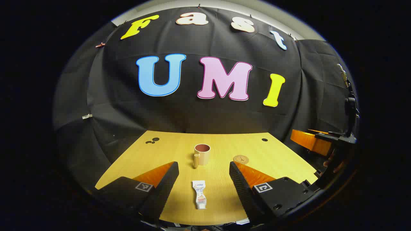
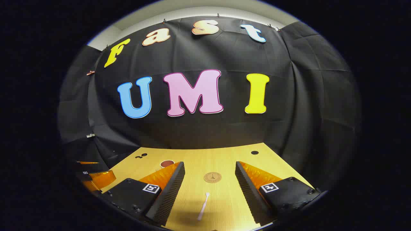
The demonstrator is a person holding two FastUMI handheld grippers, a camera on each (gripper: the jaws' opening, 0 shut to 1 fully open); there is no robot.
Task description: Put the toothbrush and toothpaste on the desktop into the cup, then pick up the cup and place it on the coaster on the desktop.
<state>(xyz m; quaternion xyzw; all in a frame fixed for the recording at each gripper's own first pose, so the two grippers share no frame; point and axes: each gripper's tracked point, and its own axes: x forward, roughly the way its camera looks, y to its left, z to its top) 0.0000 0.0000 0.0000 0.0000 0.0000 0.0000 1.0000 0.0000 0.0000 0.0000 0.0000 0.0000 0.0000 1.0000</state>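
Left gripper point(image 1: 203, 170): jaws spread wide, nothing between the fingers, held above the near part of the wooden desktop point(image 1: 282, 160). Toothpaste point(image 1: 199, 194): small white tube, lying flat on the desktop in the gap between the left gripper's fingers, lengthwise toward the far edge, touched by neither finger. Cup point(image 1: 202, 154): tan, upright, dark reddish inside, handle on its near-left side; stands beyond the toothpaste near the middle of the desktop, mouth open upward. Coaster point(image 1: 241, 159): round, brown, flat on the desktop just right of the cup and apart from it, partly behind the left gripper's right fingertip. Right gripper point(image 2: 210, 171): jaws likewise wide apart and holding nothing, above the near edge of the desktop. Toothbrush point(image 2: 203, 205): slim, pale, lying on the desktop between the right gripper's fingers, head pointing away, touching neither finger. In the right gripper view the coaster lies beyond the toothbrush head, centred between the fingertips, and the cup's rim shows past the left fingertip. The other gripper shows at the right edge of the left gripper view and at the left edge of the right gripper view.
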